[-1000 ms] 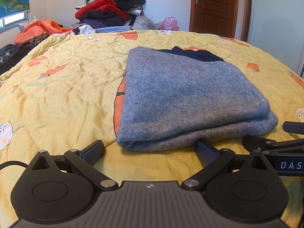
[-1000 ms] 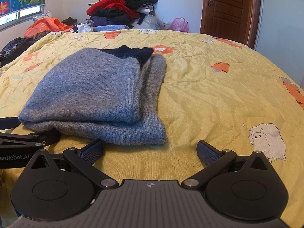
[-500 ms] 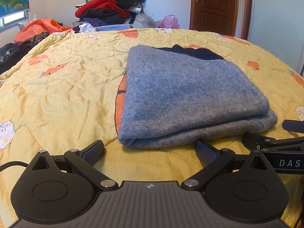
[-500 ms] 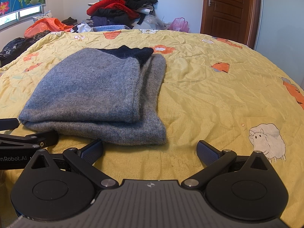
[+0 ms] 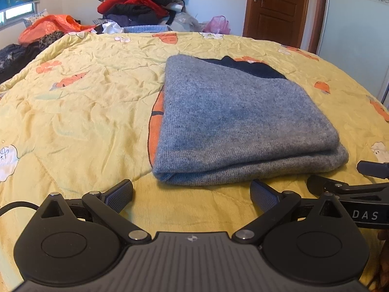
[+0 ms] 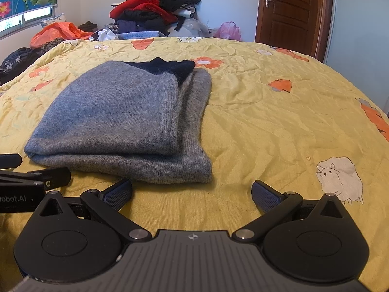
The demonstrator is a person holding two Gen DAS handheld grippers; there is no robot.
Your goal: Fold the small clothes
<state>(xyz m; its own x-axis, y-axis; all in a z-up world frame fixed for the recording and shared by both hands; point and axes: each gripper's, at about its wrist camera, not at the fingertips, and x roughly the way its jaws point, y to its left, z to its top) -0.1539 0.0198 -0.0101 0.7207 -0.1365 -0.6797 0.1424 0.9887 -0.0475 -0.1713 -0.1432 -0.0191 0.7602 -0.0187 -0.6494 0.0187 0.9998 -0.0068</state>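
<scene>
Folded grey sweater (image 5: 238, 124) lies on bed (image 5: 80, 112). Left gripper (image 5: 191, 194) and right gripper (image 6: 191, 194) both spread wide, empty, just short of sweater.

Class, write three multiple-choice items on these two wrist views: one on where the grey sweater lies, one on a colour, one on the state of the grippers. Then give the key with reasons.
1. Where does the grey sweater lie?
A. on the yellow bedspread
B. on the clothes pile
C. on the floor

2. What colour is the garment part peeking out at the sweater's far edge?
A. red
B. dark navy
C. white

3. How are the left gripper and right gripper?
A. both clamped on the sweater
B. one holding it
C. both open, holding nothing

Key: 1 A, the bedspread surrounds it; 2 B, a dark strip shows there; 3 C, the fingers stand wide apart, short of the fabric.
</scene>
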